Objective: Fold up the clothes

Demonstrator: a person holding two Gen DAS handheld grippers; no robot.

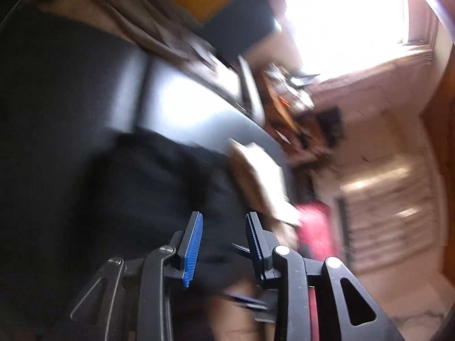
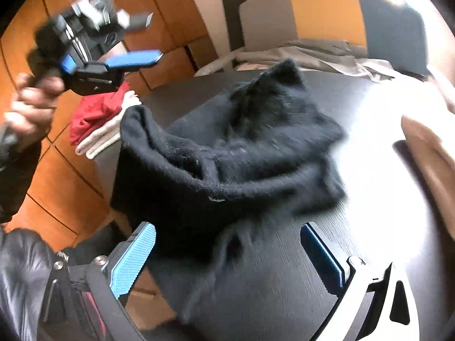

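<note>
here the black sweater (image 2: 227, 153) lies bunched just beyond the open right hand-held gripper (image 2: 227, 258).

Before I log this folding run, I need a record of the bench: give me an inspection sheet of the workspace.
Surface: dark table, strong glare on its right side.
Job's things: black fuzzy sweater, bunched, one edge hanging over the table's left side.
Clutter: red and cream clothes folded at the far left; beige cloth at the far edge.
Grippers: left gripper raised at the far left, fingers apart in its own view, empty; right gripper open, low before the sweater, holding nothing.
Cables: nothing seen.
Surroundings: orange tiled floor, chair behind the table, bright window.
</note>
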